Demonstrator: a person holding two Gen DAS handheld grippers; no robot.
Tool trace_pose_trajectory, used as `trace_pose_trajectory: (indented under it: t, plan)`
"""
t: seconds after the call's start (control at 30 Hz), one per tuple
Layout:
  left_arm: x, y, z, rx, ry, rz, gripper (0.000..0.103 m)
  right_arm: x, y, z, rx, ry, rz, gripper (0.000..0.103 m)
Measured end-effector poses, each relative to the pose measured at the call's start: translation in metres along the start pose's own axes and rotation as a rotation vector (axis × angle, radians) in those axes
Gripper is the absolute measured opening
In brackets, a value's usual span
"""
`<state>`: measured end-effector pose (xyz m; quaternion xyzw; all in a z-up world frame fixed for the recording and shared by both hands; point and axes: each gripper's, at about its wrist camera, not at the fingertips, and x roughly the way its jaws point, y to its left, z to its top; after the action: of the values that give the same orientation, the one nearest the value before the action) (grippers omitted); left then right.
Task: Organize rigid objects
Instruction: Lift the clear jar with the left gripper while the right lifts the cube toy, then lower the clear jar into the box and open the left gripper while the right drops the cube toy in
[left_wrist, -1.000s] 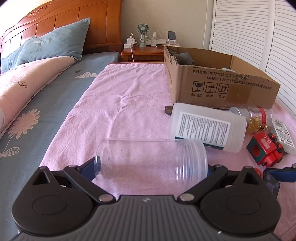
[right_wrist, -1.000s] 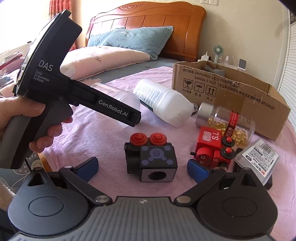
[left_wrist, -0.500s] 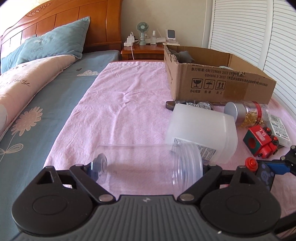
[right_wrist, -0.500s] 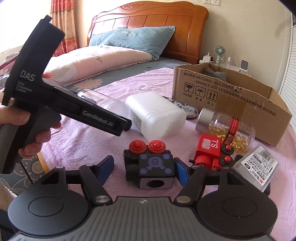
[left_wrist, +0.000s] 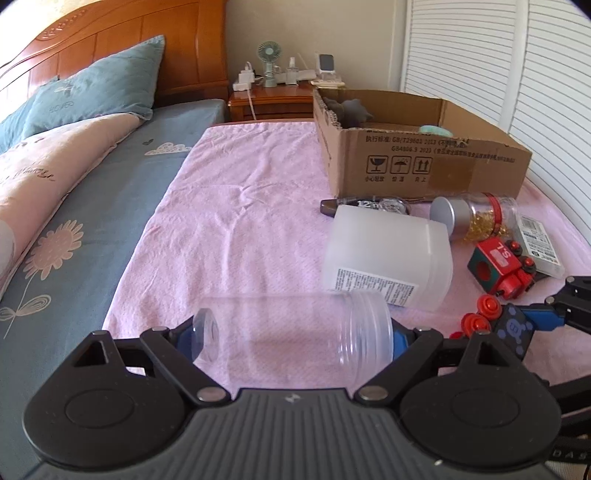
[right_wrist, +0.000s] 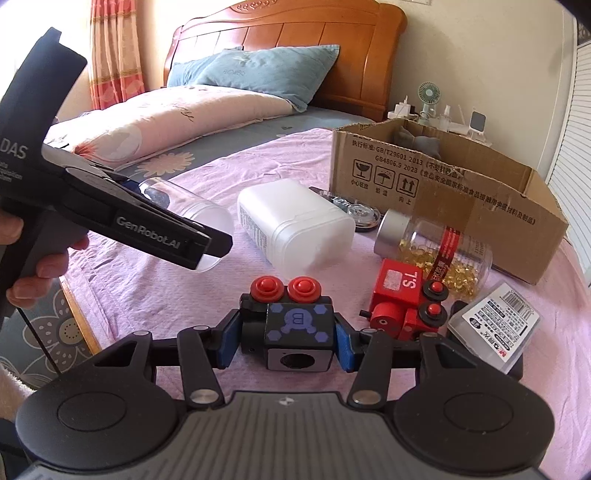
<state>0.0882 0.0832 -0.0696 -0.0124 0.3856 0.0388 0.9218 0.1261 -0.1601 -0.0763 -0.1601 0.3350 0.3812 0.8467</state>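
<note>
Toy block (right_wrist: 297, 334) sits clenched in my right gripper (right_wrist: 286, 341); left gripper (left_wrist: 293, 334) grips the clear jar (left_wrist: 291, 326) endwise. I'd lift both straight, box (right_wrist: 443, 192) at 1 o'clock.

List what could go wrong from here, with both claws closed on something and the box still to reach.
1. The left claw grips the clear jar lengthwise, by its smooth ends; it could pop out on lifting.
2. The white bottle lies against the jar's mouth and may roll when the jar rises.
3. The right claw has just closed on the black toy block; the red toy train sits close by and could get knocked.
</note>
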Motion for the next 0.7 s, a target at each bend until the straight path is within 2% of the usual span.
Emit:
trace_pose_trajectory:
  t: [0.2,0.33,0.5,0.7]
  plan:
    - [-0.011,0.001,0.02,0.097,0.037,-0.077,0.09,-0.013,-0.009,0.007,0.036,0.008,0.019,0.056]
    - [-0.022,-0.003,0.039,0.145,0.028,-0.13,0.09,-0.027,-0.016,0.016,0.057,-0.005,0.036,0.056]
    - [-0.029,-0.015,0.074,0.187,-0.019,-0.184,0.09,-0.043,-0.029,0.032,0.058,-0.033,0.01,0.056]
    - [-0.018,-0.036,0.132,0.215,-0.085,-0.247,0.09,-0.061,-0.059,0.055,0.072,-0.101,-0.07,0.056]
